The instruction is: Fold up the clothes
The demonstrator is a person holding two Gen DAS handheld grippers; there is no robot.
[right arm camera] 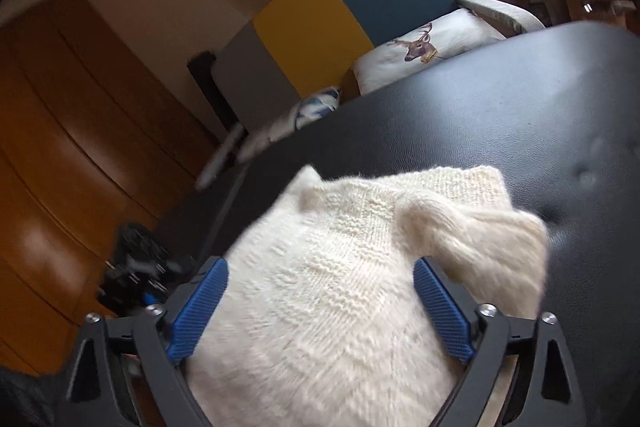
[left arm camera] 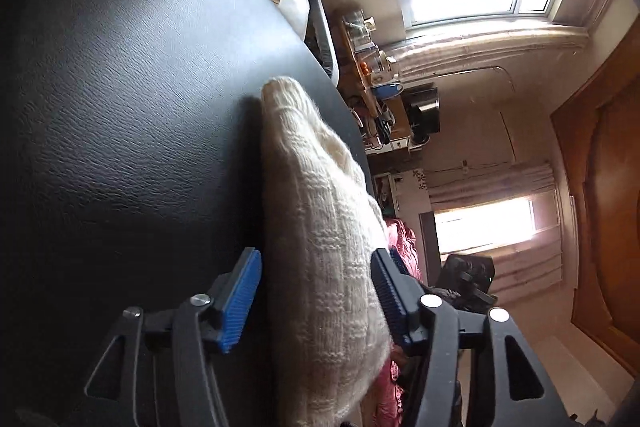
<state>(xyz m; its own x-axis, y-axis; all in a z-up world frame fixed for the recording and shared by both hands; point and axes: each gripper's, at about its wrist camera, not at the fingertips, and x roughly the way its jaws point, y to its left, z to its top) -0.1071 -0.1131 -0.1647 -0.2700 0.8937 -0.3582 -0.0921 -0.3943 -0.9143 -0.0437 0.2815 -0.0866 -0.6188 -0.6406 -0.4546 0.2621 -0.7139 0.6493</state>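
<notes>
Sweater: I see cream chunky knit, fuzzy, bunched (blurred), lying on the black leather tabletop.
Left gripper: wide, 2 blue pads straddling the knit.
Right gripper: wide, sweater between.

Left claw and right claw both spread wide, blue pads apart.

No readable text, label, brand, number or sign in either wrist view, only a printed stag's head, wordless, on the white cushion beyond the far edge of the table, small shelf items too blurred to read
</notes>
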